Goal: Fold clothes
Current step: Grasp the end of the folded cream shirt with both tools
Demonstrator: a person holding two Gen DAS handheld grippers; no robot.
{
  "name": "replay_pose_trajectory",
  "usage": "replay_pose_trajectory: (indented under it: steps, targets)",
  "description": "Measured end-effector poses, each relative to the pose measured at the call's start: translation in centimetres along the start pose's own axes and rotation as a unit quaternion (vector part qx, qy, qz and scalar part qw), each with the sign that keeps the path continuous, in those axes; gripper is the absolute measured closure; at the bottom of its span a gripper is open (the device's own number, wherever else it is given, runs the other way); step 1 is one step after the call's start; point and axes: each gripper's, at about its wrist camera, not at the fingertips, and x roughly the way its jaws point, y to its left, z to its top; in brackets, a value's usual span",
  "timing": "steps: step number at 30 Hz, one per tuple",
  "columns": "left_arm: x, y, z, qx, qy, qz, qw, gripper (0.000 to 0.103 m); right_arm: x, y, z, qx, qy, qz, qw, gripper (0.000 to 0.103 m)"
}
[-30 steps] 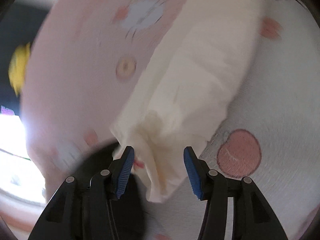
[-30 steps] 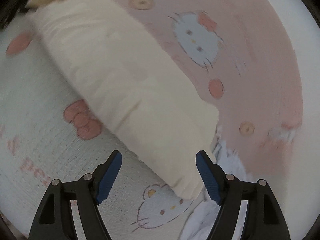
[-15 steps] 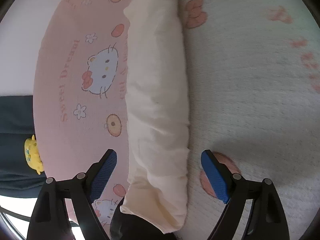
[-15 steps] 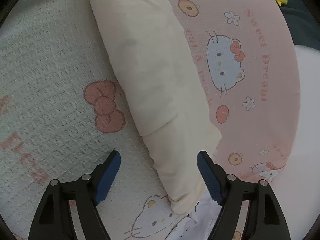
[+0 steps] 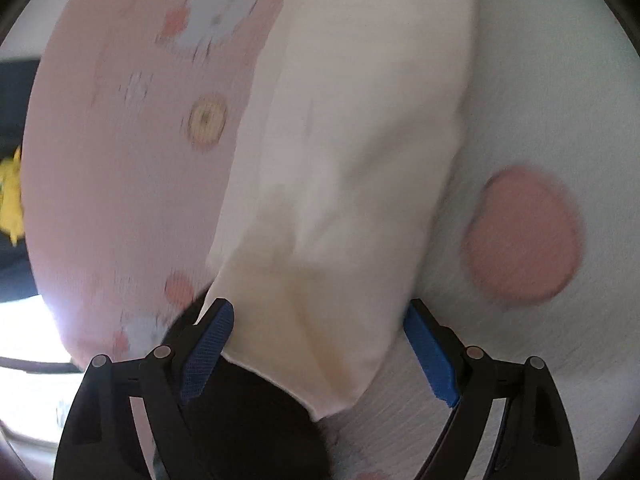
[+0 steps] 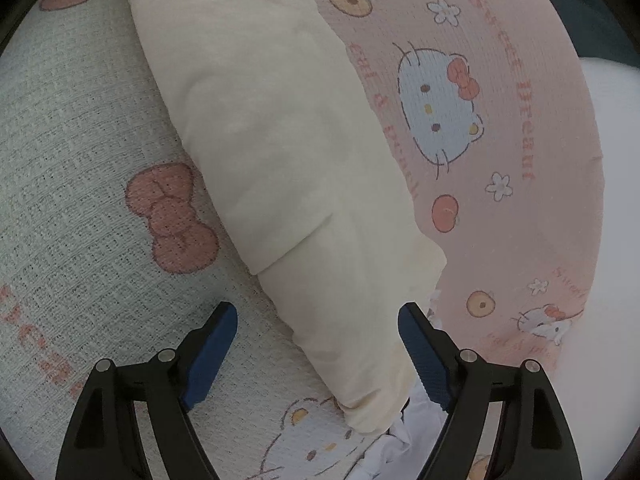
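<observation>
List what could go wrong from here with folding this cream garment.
1. Both grippers are open: the left gripper and right gripper only straddle the ends of the cream garment, so closing may catch just the top layer and undo the fold.
2. The right end lies over white cloth; a grab could take that too.
3. The blanket underneath might get pinched.

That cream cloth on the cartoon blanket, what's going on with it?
A person holding a gripper in each hand is folding clothes. The cream garment lies folded into a long strip on a pink and white cat-print blanket. The left gripper and right gripper are both open, one at each end of the strip, gripping nothing.
</observation>
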Motion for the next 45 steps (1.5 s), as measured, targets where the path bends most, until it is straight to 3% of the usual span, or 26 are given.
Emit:
replay_pose_trajectory:
  steps: [5,7,10,13,17,19,23,27,32,37,42,44,45]
  targets:
    - [0.9,2.0,-0.2,-0.051,0.033,-0.041,0.9973,0.016,0.0,-0.1,0.2,-0.010,0.007,0.004,1.000,0.021]
    - [0.2,1.7,0.3,-0.035,0.034,-0.013,0.9987,0.016,0.1,-0.2,0.3,-0.012,0.009,0.002,1.000,0.021]
    - [-2.0,-0.4,0.6,0.024,0.003,0.052,0.9983,0.016,0.1,-0.2,0.5,-0.016,0.007,-0.008,1.000,0.021]
    - [-3.0,-2.7,1.4,0.077,-0.026,0.061,0.9948,0.016,0.2,-0.1,0.8,-0.024,-0.005,-0.023,0.999,0.021]
    - [-2.9,-3.3,3.0,0.070,-0.044,0.043,0.9957,0.016,0.9,-0.3,1.4,-0.015,-0.011,-0.034,0.999,0.021]
    - [-2.7,-3.4,4.3,0.052,-0.047,0.056,0.9960,0.016,1.3,-0.2,1.7,-0.020,-0.014,-0.044,0.999,0.020]
    - [-1.7,-3.7,6.4,0.039,-0.035,0.089,0.9946,0.015,1.5,0.0,1.9,-0.038,-0.033,-0.082,0.995,0.003]
    - [-1.3,-3.3,6.6,0.049,-0.040,0.118,0.9909,0.007,1.8,-0.3,2.2,-0.041,-0.037,-0.085,0.995,0.001]
    - [-1.1,-3.8,6.5,0.040,-0.041,0.132,0.9896,0.007,1.7,-0.1,2.2,-0.045,-0.048,-0.099,0.993,0.002]
    - [-1.0,-4.3,6.7,0.023,-0.032,0.163,0.9858,0.007,1.3,0.9,1.4,-0.043,-0.067,-0.073,0.994,0.028]
    - [-1.5,-5.0,6.4,-0.002,-0.021,0.188,0.9819,0.009,1.3,1.5,1.5,-0.050,-0.059,-0.056,0.995,0.039]
    - [-1.5,-5.0,6.5,-0.002,-0.022,0.189,0.9817,0.014,1.3,2.0,1.4,-0.059,-0.059,-0.051,0.995,0.050]
    - [-1.0,-4.8,6.9,-0.001,-0.027,0.182,0.9829,0.022,1.3,2.2,1.4,-0.056,-0.059,-0.049,0.995,0.052]
